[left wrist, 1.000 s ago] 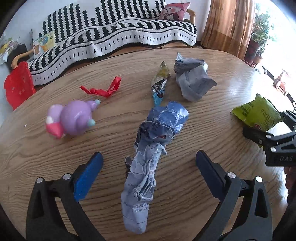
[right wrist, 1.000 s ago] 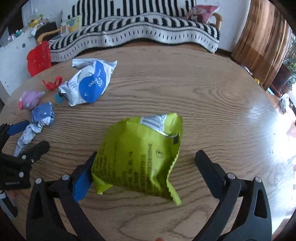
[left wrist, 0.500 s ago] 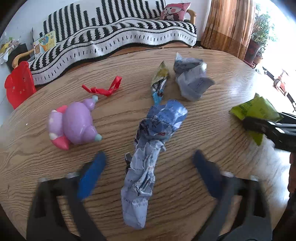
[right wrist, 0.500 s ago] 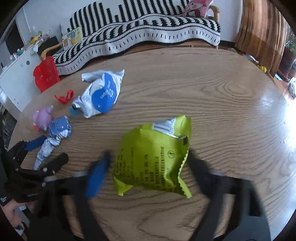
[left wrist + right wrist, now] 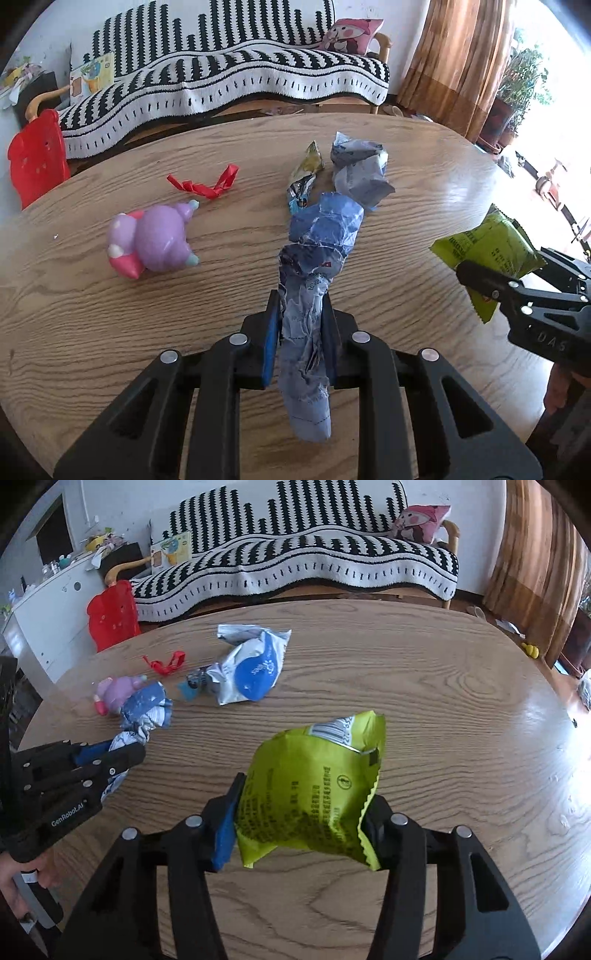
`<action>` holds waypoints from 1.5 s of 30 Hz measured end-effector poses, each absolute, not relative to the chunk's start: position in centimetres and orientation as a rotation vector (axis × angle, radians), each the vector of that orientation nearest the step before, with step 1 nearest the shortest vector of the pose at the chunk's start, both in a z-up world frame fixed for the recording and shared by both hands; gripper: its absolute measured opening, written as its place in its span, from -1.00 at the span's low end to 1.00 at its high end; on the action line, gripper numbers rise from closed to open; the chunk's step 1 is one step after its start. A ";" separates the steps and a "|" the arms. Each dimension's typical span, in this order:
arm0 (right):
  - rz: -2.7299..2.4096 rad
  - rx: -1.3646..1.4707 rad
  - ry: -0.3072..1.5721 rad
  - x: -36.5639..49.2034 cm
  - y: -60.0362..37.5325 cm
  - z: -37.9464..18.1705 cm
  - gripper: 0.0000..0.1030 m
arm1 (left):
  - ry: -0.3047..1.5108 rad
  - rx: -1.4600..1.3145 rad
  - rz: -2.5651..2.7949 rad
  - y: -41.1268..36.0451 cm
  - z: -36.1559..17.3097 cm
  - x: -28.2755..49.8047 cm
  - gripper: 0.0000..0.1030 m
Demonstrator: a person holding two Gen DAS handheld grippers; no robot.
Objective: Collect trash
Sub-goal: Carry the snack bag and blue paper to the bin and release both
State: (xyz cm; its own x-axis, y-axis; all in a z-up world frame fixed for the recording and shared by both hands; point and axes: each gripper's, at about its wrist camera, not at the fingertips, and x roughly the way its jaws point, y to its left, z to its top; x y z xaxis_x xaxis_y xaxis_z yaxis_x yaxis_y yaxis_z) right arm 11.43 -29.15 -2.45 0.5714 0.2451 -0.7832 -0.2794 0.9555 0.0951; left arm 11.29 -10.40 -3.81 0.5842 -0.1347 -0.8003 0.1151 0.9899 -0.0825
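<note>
The crumpled blue wrapper [image 5: 314,288] is pinched by the closing left gripper [image 5: 301,334] near the table's [image 5: 92,314] front edge. The green snack bag [image 5: 314,790], off the table, is squeezed by the closing right gripper [image 5: 301,819].

- The toy [image 5: 151,240] lies on the surface [image 5: 110,332], left of the crumpled paper [image 5: 314,266].
- The ribbon [image 5: 203,184] sits behind the toy.
- The sofa [image 5: 221,85] stands behind the surface.
</note>
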 end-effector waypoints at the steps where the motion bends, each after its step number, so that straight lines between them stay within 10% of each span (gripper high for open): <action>1: 0.305 -0.043 0.911 11.3 -29.1 -2.4 0.03 | 0.935 -0.025 -0.147 -10.4 -3.8 11.2 -0.62; 34: 0.263 0.002 0.895 10.6 -31.3 -0.7 0.05 | 0.878 -0.095 -0.219 -11.3 -1.2 9.9 -0.61; 45: 0.042 0.310 0.594 -2.7 -48.4 6.2 0.05 | 0.759 -0.035 -0.626 -26.6 7.0 1.7 -0.61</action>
